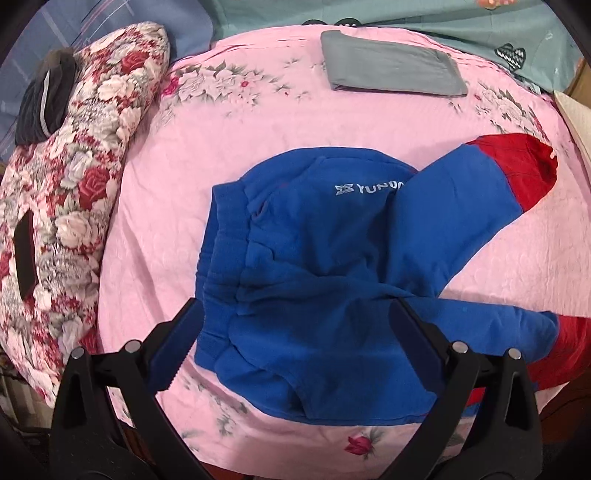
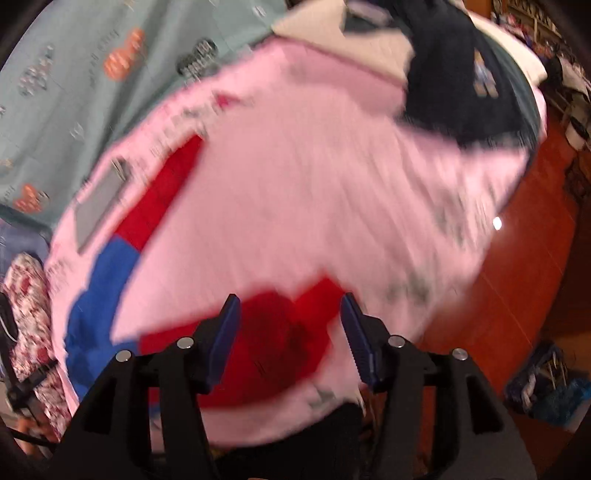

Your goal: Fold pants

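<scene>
A pink quilted bedspread (image 1: 184,206) printed with pale flowers covers the bed; a teal patterned cloth (image 1: 406,14) lies beyond its far edge, and a reddish-brown floor (image 2: 517,258) shows past the bed in the right wrist view; along the left side lies a thick quilt with red and white roses (image 1: 85,155), a dark bundle (image 1: 44,99) resting on its far end; a folded grey garment (image 1: 391,66) lies flat on the far part of the bedspread, well apart from the pants (image 1: 314,258); the pants, blue with red lower legs and a white printed logo near the waist, are spread in the middle of the bed, waistband toward the rose quilt, the two legs splayed apart toward the right; the left gripper (image 1: 295,332) hangs over the seat of the pants with its jaws wide apart, blue cloth visible between them but not pinched; the right gripper (image 2: 288,332) hangs over the red end of one leg, its jaws apart and nothing clamped between the pads; that view is heavily blurred, and a dark garment (image 2: 450,74) lies at the far corner of the bed.
</scene>
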Demonstrator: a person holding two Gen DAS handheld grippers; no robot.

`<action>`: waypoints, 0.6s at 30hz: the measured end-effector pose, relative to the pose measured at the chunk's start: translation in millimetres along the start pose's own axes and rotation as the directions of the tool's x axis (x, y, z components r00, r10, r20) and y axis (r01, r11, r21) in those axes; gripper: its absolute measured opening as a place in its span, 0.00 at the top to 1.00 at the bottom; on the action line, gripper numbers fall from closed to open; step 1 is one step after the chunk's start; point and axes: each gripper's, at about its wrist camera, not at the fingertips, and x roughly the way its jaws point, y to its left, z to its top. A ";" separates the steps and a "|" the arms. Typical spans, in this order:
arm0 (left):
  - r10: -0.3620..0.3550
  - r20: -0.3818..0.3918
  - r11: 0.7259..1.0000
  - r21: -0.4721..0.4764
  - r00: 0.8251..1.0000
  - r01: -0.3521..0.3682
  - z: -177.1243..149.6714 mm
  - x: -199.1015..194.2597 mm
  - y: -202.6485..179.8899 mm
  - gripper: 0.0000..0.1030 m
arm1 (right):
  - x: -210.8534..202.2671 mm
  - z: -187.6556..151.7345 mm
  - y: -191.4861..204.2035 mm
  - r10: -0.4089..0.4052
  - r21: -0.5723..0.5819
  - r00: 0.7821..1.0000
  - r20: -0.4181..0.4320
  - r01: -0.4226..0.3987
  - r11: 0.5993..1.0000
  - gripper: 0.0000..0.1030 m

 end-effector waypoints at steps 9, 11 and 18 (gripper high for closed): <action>0.034 0.026 0.987 -0.157 0.999 -0.030 -29.7 -33.9 -6.1 0.02 | 165.5 157.9 89.3 0.186 -0.108 0.978 -0.097 -0.197 0.974 0.43; 0.073 0.015 0.973 -0.221 0.997 -0.068 -40.5 -42.6 -0.1 0.02 | 212.9 180.3 114.3 0.145 -0.149 0.978 -0.147 -0.167 0.975 0.43; 0.168 -0.065 0.920 -0.350 0.984 -0.180 -70.0 -57.1 15.8 0.02 | 239.9 204.6 163.6 0.155 -0.288 0.979 -0.132 -0.187 0.939 0.83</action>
